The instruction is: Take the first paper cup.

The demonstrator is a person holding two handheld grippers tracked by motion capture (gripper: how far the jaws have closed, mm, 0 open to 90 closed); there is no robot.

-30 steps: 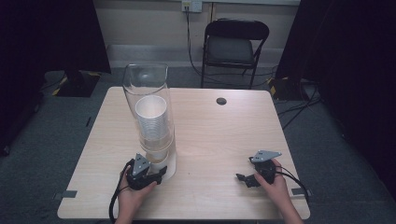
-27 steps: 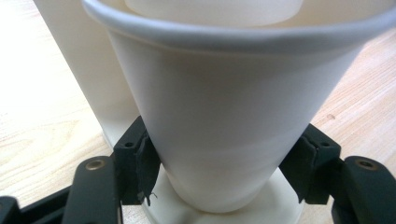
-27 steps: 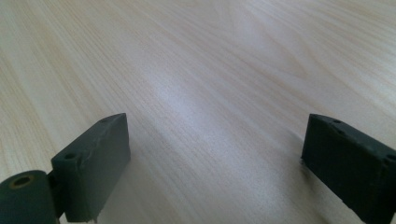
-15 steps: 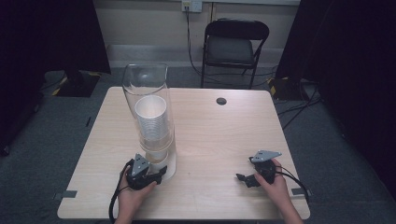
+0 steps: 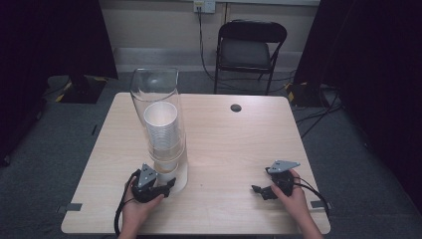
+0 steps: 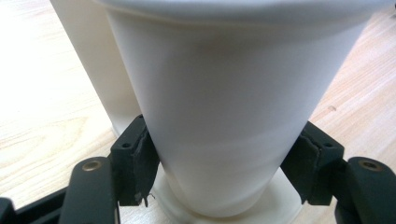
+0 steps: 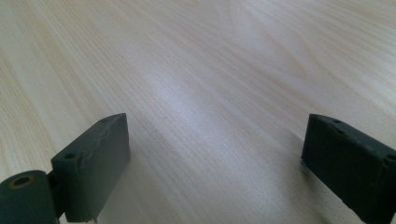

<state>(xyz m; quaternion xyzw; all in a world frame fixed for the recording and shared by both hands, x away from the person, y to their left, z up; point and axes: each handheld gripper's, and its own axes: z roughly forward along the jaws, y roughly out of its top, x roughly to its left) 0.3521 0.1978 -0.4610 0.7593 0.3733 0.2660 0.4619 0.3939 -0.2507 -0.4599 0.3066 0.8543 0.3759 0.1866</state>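
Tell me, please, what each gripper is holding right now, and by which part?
The left gripper clamps the bottom white cup low on its sides; the right gripper is open, holding nothing.

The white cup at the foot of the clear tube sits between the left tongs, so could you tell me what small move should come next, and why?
Probably draw the white cup straight out toward the table's near edge. The left tongs already have both pads against its sides, low in the clear tube, while the right tongs rest open over bare table.
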